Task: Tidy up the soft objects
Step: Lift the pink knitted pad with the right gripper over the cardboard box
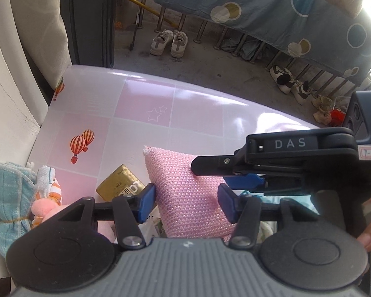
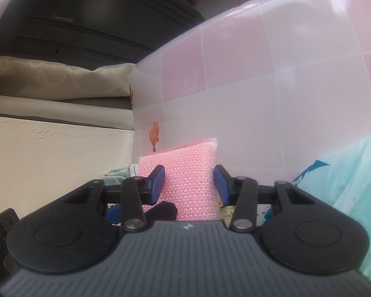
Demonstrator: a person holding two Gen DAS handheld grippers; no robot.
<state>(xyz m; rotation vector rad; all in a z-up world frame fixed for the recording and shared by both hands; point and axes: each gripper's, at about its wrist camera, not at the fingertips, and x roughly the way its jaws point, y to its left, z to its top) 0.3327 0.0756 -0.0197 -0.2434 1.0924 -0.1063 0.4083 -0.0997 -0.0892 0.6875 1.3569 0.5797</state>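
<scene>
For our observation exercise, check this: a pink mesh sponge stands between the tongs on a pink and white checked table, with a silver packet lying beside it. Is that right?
One detail is wrong: the packet is gold, not silver, as the left wrist view shows. The pink mesh sponge does stand between the left tongs on the pink and white checked table.

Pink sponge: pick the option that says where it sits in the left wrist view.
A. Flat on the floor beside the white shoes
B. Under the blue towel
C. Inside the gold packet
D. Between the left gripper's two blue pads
D: the pink sponge stands between the blue pads of the left gripper, above the pink table.
</scene>
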